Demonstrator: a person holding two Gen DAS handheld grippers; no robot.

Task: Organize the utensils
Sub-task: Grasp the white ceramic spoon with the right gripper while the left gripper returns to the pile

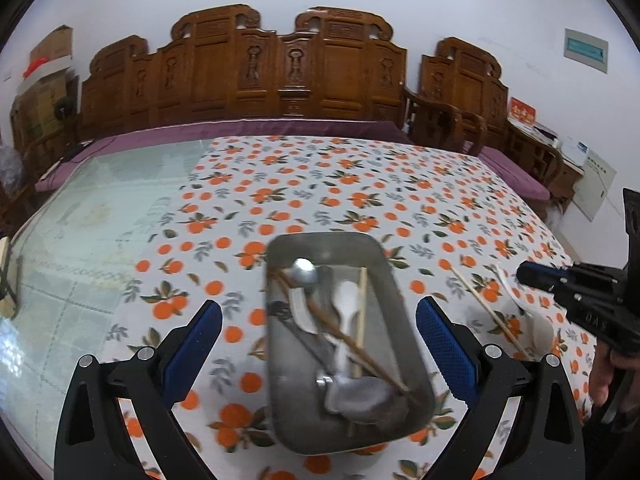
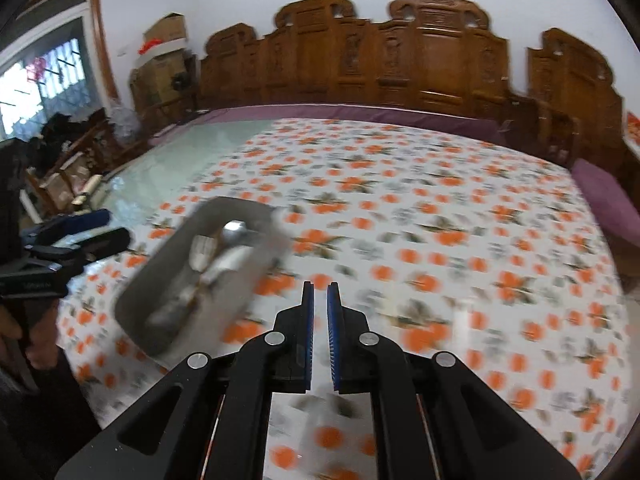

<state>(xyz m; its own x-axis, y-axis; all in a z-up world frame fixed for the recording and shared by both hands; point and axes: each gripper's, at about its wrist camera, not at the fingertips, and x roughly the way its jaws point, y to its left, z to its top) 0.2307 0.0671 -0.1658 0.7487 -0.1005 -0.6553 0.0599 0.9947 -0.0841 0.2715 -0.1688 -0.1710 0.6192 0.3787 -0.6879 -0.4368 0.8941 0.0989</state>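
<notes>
Jaws of the left gripper (image 1: 319, 330) are held wide open on either side of the metal tray (image 1: 384, 256), nothing being pressed, with spoons and chopsticks already laid inside. Beyond and to the right, a loose chopstick (image 1: 486, 308) and a white spoon (image 1: 536, 320) are left on the desk (image 1: 360, 184), long axes slanting away. Closest to them is the right gripper (image 2: 319, 334), empty, its jaws nearly closed with a narrow gap.

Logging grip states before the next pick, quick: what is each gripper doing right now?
Left gripper: open wide, holding nothing; the metal tray lies between its fingers, untouched.
Right gripper: nearly shut, narrow gap, nothing between its pads.
</notes>
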